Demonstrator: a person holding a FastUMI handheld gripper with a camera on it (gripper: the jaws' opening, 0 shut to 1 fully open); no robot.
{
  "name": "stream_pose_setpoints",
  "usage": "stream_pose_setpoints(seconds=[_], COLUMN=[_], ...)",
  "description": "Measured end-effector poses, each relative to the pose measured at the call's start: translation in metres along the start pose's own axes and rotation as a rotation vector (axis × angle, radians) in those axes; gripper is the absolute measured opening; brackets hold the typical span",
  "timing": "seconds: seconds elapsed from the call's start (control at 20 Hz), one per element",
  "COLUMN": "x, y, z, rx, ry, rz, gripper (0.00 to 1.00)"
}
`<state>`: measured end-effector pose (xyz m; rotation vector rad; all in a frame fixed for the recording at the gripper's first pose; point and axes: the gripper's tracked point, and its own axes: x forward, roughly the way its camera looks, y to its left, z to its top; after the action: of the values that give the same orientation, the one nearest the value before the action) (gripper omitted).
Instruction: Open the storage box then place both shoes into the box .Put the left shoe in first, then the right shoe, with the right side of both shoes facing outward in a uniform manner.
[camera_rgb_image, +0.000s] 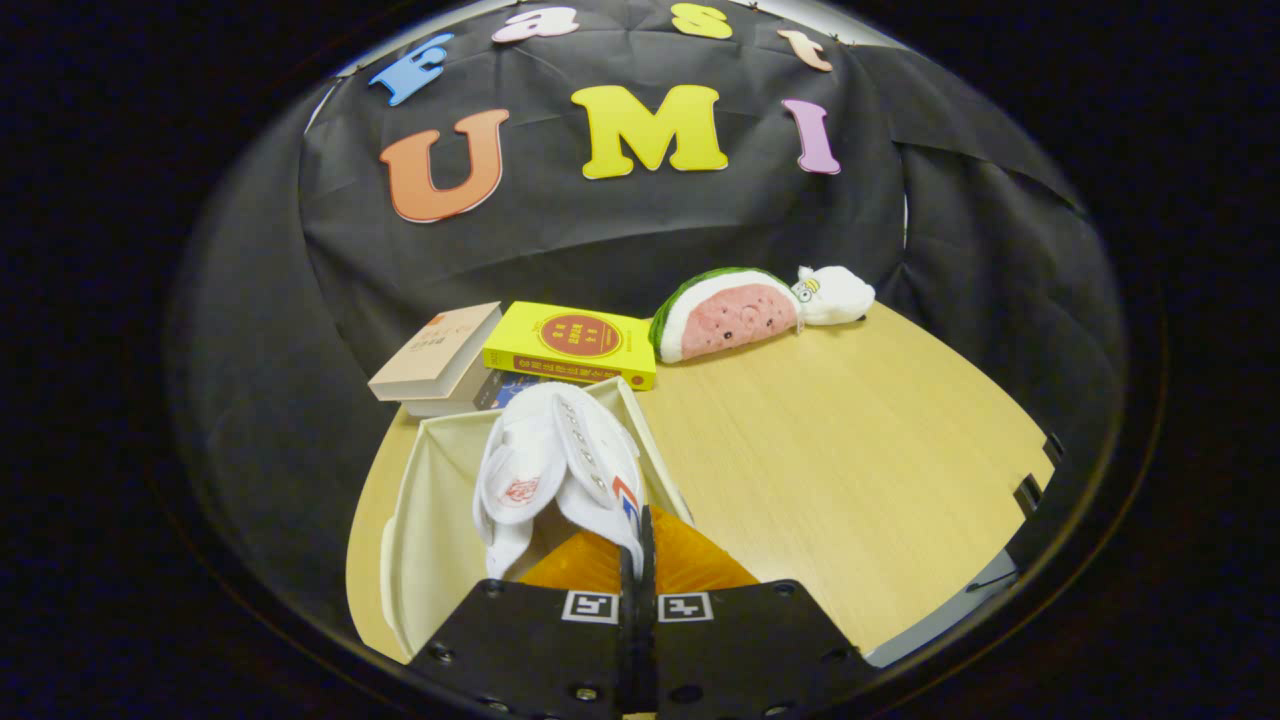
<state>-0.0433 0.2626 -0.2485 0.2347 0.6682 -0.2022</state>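
The jaws are pressed together on a white shoe over the open box, so it still has to go in

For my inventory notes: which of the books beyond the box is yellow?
The yellow book with the round red emblem, lying flat between the tilted beige book and the watermelon plush.

The gripper has two flat angular plates, each bearing a square black-and-white marker and round screws.
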Motion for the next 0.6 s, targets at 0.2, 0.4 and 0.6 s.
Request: stream_pose_setpoints(seconds=[0.2, 0.4, 0.6], x=[0.002, -0.007, -0.030], y=[-0.012, 0.007, 0.013], z=[-0.009, -0.009, 0.032], rx=[0.033, 0.022, -0.030], ry=[-0.008, -0.020, -0.117], rz=[-0.011, 0.079, 0.120], gripper=[0.00, 0.46, 0.88])
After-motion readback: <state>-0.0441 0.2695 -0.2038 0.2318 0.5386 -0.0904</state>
